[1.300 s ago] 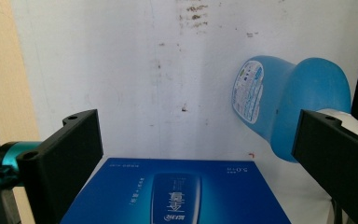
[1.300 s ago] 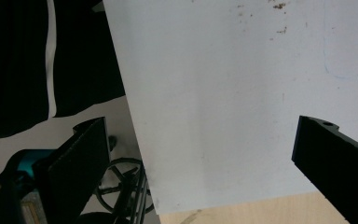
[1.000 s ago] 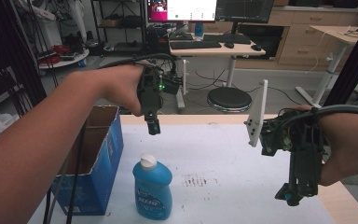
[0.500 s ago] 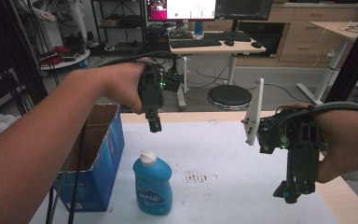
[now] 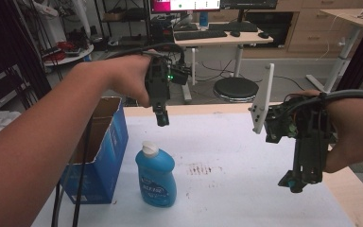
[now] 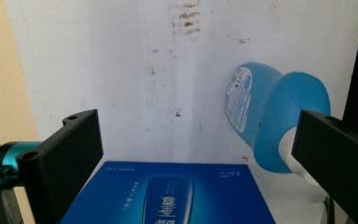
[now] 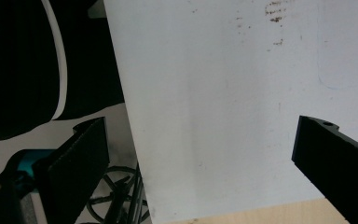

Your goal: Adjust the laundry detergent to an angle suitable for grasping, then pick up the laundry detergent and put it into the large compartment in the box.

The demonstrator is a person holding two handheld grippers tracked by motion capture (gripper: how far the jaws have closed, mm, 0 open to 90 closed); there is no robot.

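Blue box [image 5: 99, 151] open-topped at table's left edge. Blue bottle [image 5: 156, 172] upright, white cap, just right of box, on white table [image 5: 246, 189]. Left gripper [image 5: 162, 118] hangs above, behind bottle, jaws wide, empty. Right gripper [image 5: 297, 182] over table's right side, well apart from bottle, jaws wide, empty.

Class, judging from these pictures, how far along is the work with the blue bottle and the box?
Nothing looks done: the bottle stands upright on the table beside the open box. In hand: the left claw hangs open above it, the right claw open, off to the side. Gripping and moving the bottle is left.
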